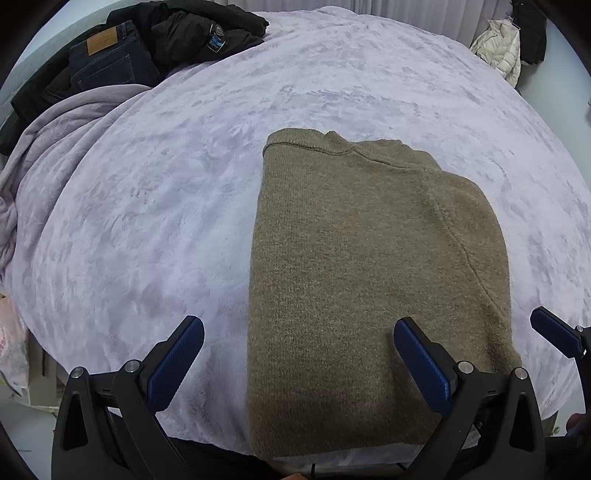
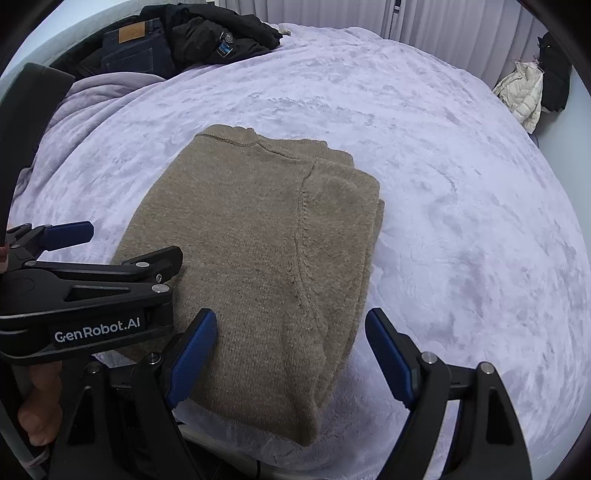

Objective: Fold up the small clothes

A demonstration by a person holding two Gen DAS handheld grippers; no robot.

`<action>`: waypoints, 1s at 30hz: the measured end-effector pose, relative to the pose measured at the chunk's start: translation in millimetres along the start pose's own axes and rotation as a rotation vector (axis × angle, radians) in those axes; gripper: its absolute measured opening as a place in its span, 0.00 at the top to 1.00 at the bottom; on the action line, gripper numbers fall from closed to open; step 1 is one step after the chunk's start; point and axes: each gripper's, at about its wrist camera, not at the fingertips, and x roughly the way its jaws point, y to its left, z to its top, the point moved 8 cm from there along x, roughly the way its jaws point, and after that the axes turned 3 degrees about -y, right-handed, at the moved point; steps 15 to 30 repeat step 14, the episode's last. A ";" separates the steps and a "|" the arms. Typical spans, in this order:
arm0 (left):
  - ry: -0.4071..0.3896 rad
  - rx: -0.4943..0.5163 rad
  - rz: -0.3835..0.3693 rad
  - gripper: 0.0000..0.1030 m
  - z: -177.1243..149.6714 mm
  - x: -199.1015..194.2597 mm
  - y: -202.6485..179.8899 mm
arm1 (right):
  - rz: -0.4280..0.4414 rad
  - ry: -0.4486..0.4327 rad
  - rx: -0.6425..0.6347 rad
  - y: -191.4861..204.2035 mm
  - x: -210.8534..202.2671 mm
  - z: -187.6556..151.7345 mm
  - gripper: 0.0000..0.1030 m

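Note:
A brown knit sweater (image 1: pixel 354 266) lies folded into a long rectangle on the lavender blanket (image 1: pixel 147 221), its neck end pointing away from me. My left gripper (image 1: pixel 299 354) hovers open over the sweater's near left part, one pad off the cloth to the left and the other above it. My right gripper (image 2: pixel 293 354) is open too, its fingers straddling the near right corner of the sweater (image 2: pixel 258 240) without pressing on it. In the right wrist view the left gripper (image 2: pixel 133 242) sits at the left, held by a hand (image 2: pixel 40 398). One right finger (image 1: pixel 554 332) shows at the left wrist view's edge.
At the bed's far left lie dark jeans (image 1: pixel 107 55) and a black jacket (image 1: pixel 195 33), with bunched blanket (image 1: pixel 55 129) below them. A white puffer jacket (image 1: pixel 498 48) hangs at the far right. The bed's near edge (image 2: pixel 332 469) runs just under the grippers.

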 end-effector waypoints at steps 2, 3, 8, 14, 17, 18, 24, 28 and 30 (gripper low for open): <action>-0.001 0.001 0.004 0.00 -0.9 -1.5 -1.0 | 0.003 -0.004 0.000 -0.6 -1.2 0.0 0.17; -0.002 0.001 0.004 0.00 -1.1 -2.1 -1.4 | 0.005 -0.006 0.001 -0.6 -1.9 0.0 0.17; -0.007 0.005 0.007 0.00 -1.5 -4.9 -4.1 | 0.014 -0.014 0.003 -2.6 -4.1 -1.0 0.17; -0.017 0.020 0.020 0.00 -3.3 -10.2 -12.8 | 0.027 -0.026 0.017 -10.6 -5.9 -3.1 0.17; -0.017 0.020 0.020 0.00 -3.3 -10.2 -12.8 | 0.027 -0.026 0.017 -10.6 -5.9 -3.1 0.17; -0.017 0.020 0.020 0.00 -3.3 -10.2 -12.8 | 0.027 -0.026 0.017 -10.6 -5.9 -3.1 0.17; -0.017 0.020 0.020 0.00 -3.3 -10.2 -12.8 | 0.027 -0.026 0.017 -10.6 -5.9 -3.1 0.17; -0.017 0.020 0.020 0.00 -3.3 -10.2 -12.8 | 0.027 -0.026 0.017 -10.6 -5.9 -3.1 0.17; -0.017 0.020 0.020 0.00 -3.3 -10.2 -12.8 | 0.027 -0.026 0.017 -10.6 -5.9 -3.1 0.17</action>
